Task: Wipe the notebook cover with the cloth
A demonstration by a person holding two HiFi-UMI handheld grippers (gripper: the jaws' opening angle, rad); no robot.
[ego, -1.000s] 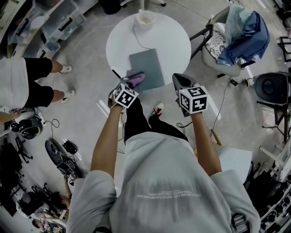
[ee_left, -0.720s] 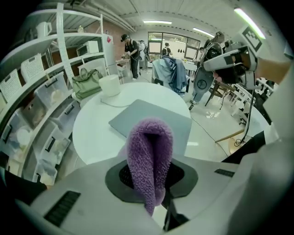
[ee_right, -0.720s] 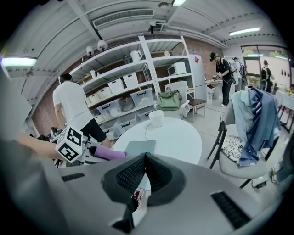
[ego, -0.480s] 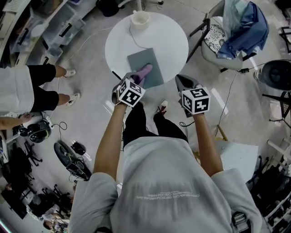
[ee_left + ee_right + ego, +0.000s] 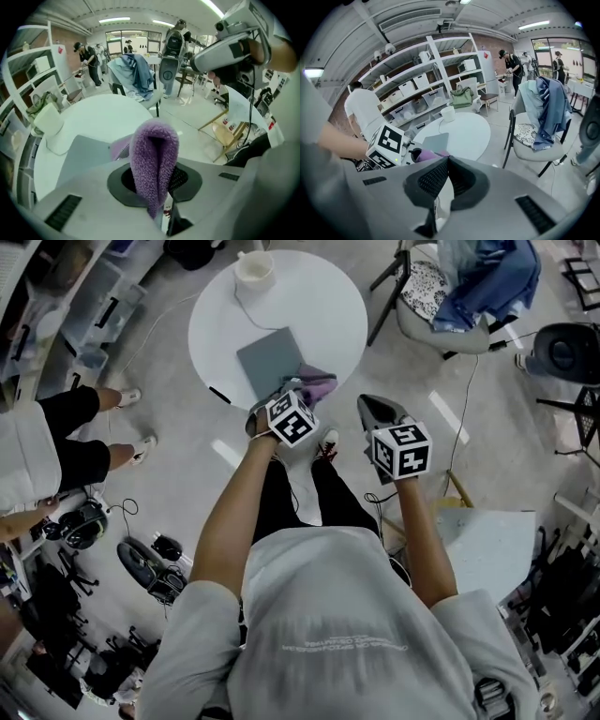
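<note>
Right gripper (image 5: 371,407) jaws together, empty, held off table (image 5: 328,306) edge, likely clear of wipe path. Left gripper (image 5: 284,399) pinches folded cloth (image 5: 154,154) at notebook (image 5: 267,357) near corner, ready for wiping. Cup (image 5: 253,268) beyond.

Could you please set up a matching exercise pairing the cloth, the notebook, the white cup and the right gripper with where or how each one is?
1. cloth
2. notebook
3. white cup
4. right gripper

A. lying flat on the round table
B. shut, holding nothing
C. clamped in the left gripper
D. at the table edge farthest from the person

Pairs: 1-C, 2-A, 3-D, 4-B
</note>
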